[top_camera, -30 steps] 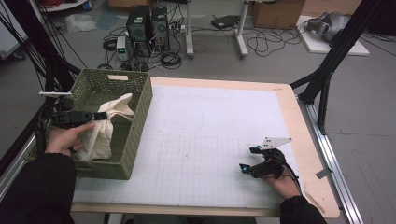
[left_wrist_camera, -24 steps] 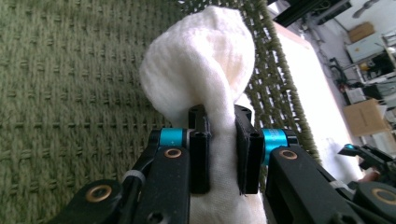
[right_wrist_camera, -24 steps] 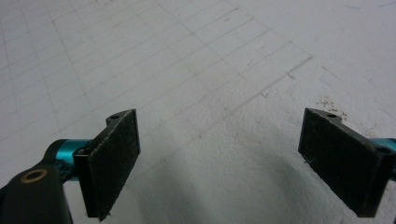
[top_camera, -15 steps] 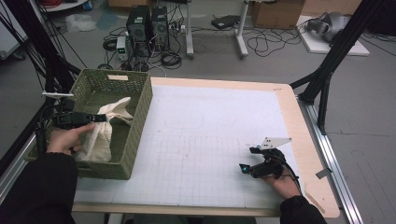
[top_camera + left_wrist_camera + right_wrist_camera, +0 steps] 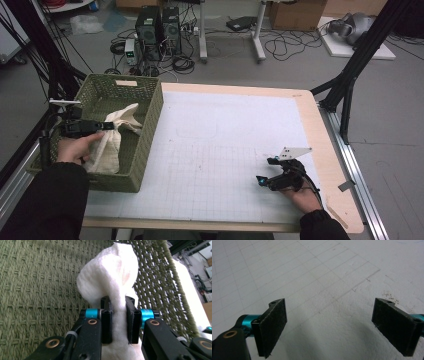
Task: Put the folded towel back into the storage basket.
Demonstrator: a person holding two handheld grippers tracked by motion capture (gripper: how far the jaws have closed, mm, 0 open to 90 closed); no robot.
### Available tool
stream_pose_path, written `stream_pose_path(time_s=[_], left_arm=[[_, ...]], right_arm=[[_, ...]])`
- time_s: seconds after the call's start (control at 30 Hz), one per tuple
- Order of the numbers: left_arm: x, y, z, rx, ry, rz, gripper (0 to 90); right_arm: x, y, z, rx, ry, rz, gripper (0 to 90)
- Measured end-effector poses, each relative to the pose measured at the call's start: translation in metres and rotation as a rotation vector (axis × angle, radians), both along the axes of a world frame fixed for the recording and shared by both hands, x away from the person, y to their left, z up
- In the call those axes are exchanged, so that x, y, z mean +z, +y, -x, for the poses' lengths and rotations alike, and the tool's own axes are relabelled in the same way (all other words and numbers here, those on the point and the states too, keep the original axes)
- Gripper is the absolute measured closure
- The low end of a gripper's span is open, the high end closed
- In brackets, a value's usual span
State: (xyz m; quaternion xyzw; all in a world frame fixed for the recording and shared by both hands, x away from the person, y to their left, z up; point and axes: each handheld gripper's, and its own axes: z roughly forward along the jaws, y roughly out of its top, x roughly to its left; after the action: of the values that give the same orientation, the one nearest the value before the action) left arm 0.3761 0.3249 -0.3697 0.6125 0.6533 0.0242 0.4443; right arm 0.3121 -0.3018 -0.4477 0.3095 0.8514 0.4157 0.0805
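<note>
So the white cloth (image 5: 112,137) is bunched up inside the green woven basket (image 5: 145,145), over on the left side of the worktop (image 5: 225,150). Part of it slumps on the basket floor, w/ one corner pulled up toward the basket's right wall. In the left gripper view the cloth (image 5: 112,280) bulges out in a lump just past the pads, woven basket weave (image 5: 37,285) behind it.

Left gripper (image 5: 107,125) is inside the basket, pointing right, w/ its fingers (image 5: 106,322) pinched tight on a fold of that cloth, fabric squeezed between both pads. The person's left hand (image 5: 75,147) is wrapped around the gripper body, dark sleeve coming in from the near-left corner.

Right gripper (image 5: 265,172) is well apart from all that, parked near the near-right part of the worktop, pointing left, right hand (image 5: 305,195) behind it. Its fingers (image 5: 273,325) are spread wide w/ nothing between them, just bare gridded white mat (image 5: 324,277) underneath.

Farther out: beyond the far edge of the worktop there's floor w/ a couple of PC towers (image 5: 157,25), loose cables (image 5: 280,47), and a cardboard box (image 5: 295,12). Black frame struts on both sides.
</note>
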Motion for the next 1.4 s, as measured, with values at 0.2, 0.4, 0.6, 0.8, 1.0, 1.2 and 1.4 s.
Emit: stream_pose_path(time_s=[0.2,0.4,0.6,0.8,1.0,1.2,1.4], left_arm=[[-0.0016,-0.0011,-0.0001,0.004,-0.014,-0.012,78.2],[-0.0004,0.0010,0.0016,0.033,-0.048,-0.005,78.2],[-0.0010,0.0016,0.0022,0.060,-0.082,-0.013,78.2],[-0.0035,0.0001,0.0008,0.063,-0.066,-0.031,77.9],[-0.0077,-0.0015,-0.0011,0.058,-0.034,-0.058,76.6],[-0.0071,-0.0007,-0.0013,0.068,-0.050,-0.043,77.0],[-0.0090,-0.0006,-0.0016,0.058,-0.042,-0.044,77.3]], right_arm=[[-0.0001,-0.0003,-0.0002,0.001,-0.001,0.001,12.0],[0.0001,0.0002,0.0002,0.002,0.000,0.001,12.0],[-0.0001,0.0001,0.0000,0.003,-0.001,0.004,12.0],[-0.0001,0.0002,0.0002,0.005,-0.001,0.002,12.0],[-0.0003,0.0006,0.0002,0.010,-0.001,0.004,12.0],[-0.0002,0.0010,0.0007,0.009,0.004,0.004,12.0],[-0.0003,0.0008,0.0002,0.011,0.001,0.005,12.0]])
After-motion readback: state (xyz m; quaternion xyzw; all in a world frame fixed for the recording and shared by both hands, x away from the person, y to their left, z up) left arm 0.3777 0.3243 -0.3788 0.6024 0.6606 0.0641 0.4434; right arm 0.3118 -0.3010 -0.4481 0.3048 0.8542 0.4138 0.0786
